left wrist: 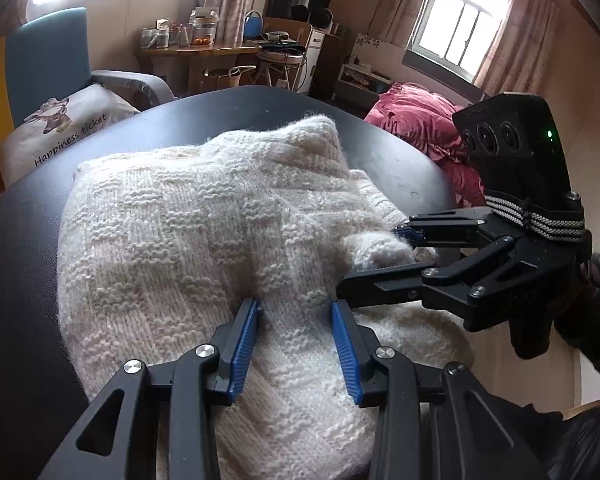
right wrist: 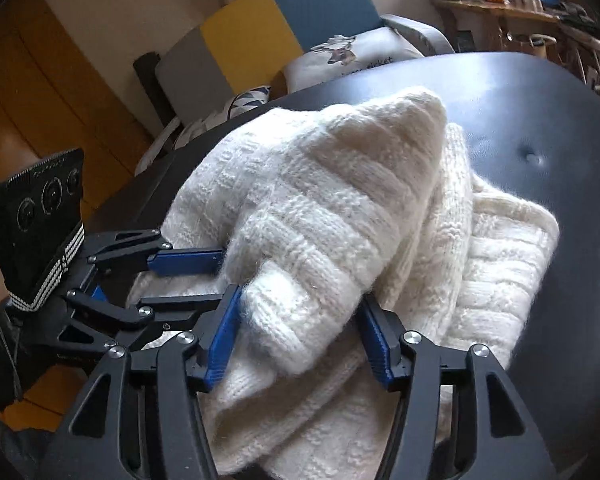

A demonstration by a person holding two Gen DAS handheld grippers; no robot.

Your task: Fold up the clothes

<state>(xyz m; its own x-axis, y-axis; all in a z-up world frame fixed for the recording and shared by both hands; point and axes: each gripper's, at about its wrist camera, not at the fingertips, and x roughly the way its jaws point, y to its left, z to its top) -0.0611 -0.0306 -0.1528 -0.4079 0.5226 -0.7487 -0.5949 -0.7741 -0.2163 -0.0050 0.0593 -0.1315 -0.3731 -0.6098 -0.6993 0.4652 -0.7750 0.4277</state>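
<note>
Cream knitted sweater [left wrist: 204, 232]: bunched and partly folded, lying on the dark tabletop [left wrist: 28, 280].

Left claw [left wrist: 296, 312]: level, low over the sweater's near edge, blue pads [left wrist: 242, 348] spread with knit between them, not pinched; released. Seen side-on from the right wrist [right wrist: 204, 276], its lower finger tip is buried in wool.

Right claw [left wrist: 384, 258]: reaching in from the sweater's right side, fingers bracketing a raised fold. Its own camera [right wrist: 300, 320] shows pads against that fold; firmness of grip cannot be told.
</note>
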